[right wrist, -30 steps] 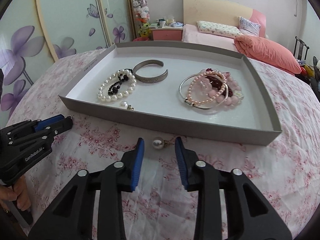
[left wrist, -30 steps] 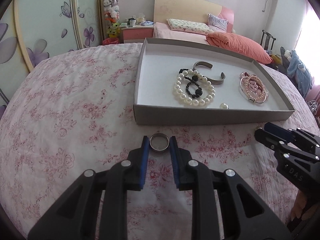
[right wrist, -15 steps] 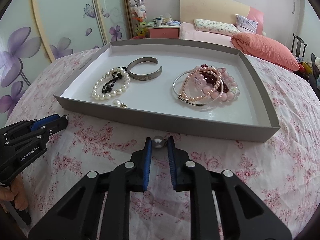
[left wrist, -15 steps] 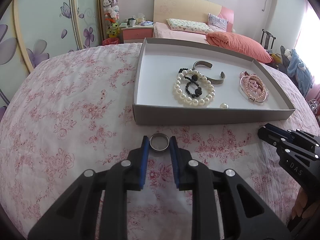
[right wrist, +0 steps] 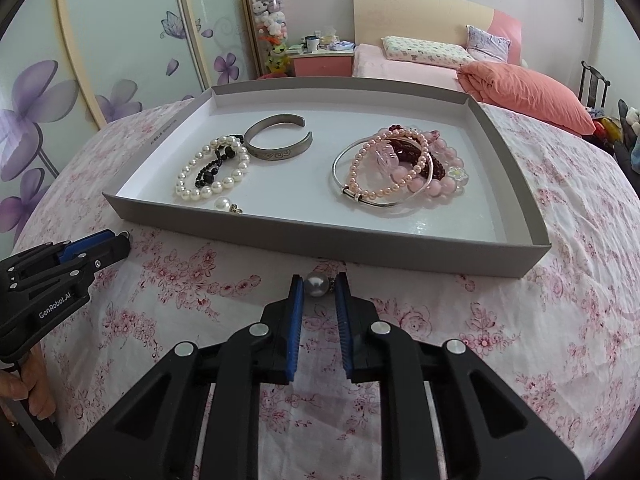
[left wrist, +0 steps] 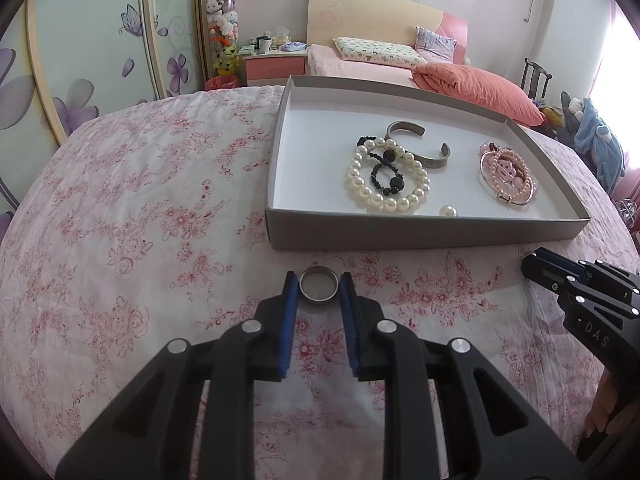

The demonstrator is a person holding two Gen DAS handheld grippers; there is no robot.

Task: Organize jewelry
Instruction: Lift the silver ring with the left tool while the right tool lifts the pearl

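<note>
Since the earlier frame the right claw [right wrist: 319, 285] had closed onto the pearl earring [right wrist: 316, 284], while the left claw [left wrist: 319, 286] gripped the steel ring [left wrist: 319, 285], both poised before the grey tray [right wrist: 400, 246] for sorting.

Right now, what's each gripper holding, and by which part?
Left gripper pinches the metal ring across its outer band. Right gripper pinches the pearl earring by its pearl.
</note>
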